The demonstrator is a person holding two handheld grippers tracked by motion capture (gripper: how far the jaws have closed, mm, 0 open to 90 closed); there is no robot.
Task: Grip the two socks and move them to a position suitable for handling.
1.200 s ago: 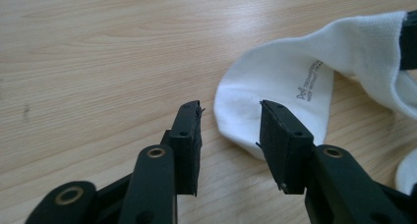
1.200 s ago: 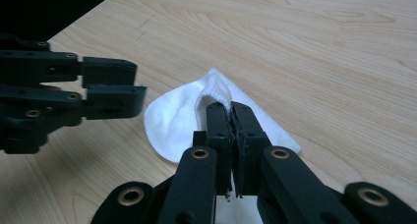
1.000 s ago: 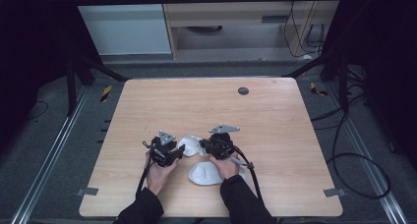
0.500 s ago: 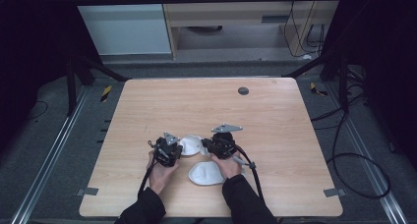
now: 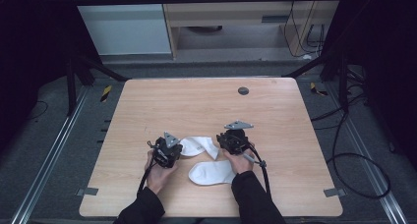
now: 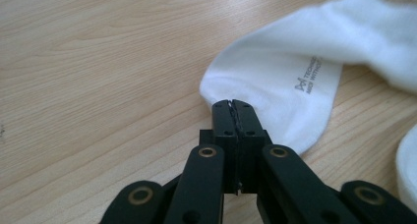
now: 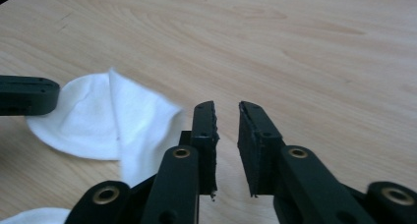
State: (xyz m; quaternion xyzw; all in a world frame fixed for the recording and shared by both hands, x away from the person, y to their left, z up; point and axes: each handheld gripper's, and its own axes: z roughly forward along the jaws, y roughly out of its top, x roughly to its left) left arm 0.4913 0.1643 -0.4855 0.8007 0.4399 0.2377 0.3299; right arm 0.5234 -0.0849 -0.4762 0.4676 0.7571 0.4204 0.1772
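Left gripper (image 6: 235,106): pinched shut on rim of upper white sock (image 6: 275,81), flat on table (image 5: 196,101), likely as anchor. Right gripper (image 7: 227,121): just opening, parted, nothing between, beside that sock; apparently freed to regrip. Second sock (image 5: 211,172) nearer person.

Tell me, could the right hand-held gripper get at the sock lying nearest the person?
Probably yes. The right hand-held gripper has its jaws slightly apart with nothing between them, and the near sock lies uncovered just beside that hand.
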